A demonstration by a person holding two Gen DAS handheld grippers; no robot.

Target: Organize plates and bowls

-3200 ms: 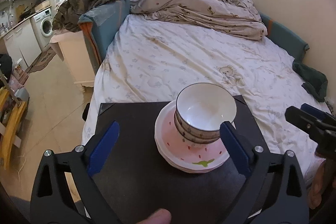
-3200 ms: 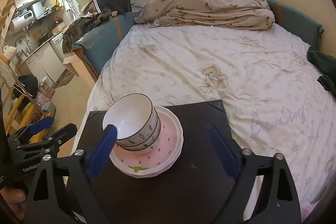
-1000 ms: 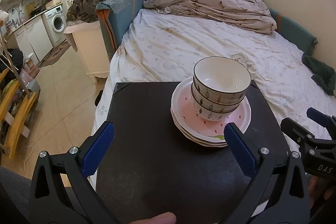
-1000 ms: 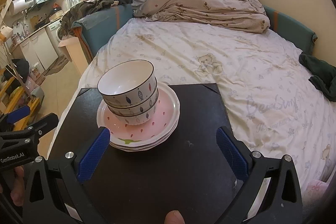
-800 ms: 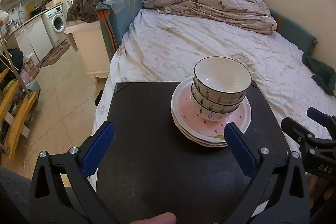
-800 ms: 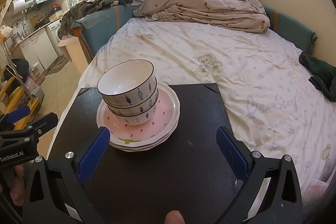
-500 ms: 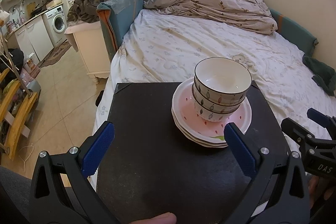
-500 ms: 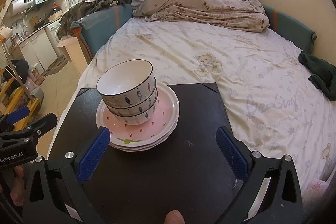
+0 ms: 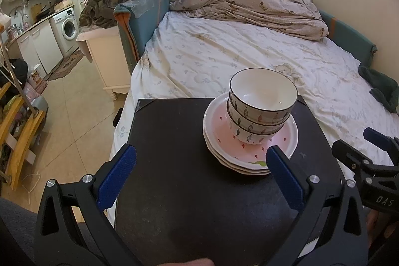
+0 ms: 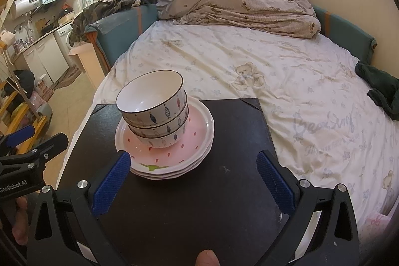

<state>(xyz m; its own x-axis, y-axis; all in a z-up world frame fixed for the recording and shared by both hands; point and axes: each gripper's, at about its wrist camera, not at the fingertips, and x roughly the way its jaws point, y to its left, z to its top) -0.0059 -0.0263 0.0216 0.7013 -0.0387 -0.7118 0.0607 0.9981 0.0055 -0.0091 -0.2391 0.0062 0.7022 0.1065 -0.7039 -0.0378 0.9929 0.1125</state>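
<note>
A stack of bowls [image 9: 261, 111] sits nested on a stack of pink plates [image 9: 281, 143], which rests on a black table [image 9: 174, 141] at the foot of a bed [image 9: 237, 54]. The plates have white rims and a strawberry pattern; the bowls are white with small fish marks on the sides.

In the left wrist view the dishes lie at about 1 o'clock from the left gripper [image 9: 199, 173]. Its blue pads [image 9: 117, 173] stand wide apart with nothing between them, and its right pad is just beside the near rim of the plates. The right gripper [image 9: 369, 153] shows at 3 o'clock, off the table's right edge.

In the right wrist view the right gripper [image 10: 194, 178] is also spread wide and holds nothing. The dishes sit at about 11 o'clock from it, the plates' near rim close to its left pad [image 10: 112, 181]. The left gripper [image 10: 27, 141] appears at 9 o'clock.

A crumpled quilt [image 10: 244, 6] lies at the far end of the bed.
</note>
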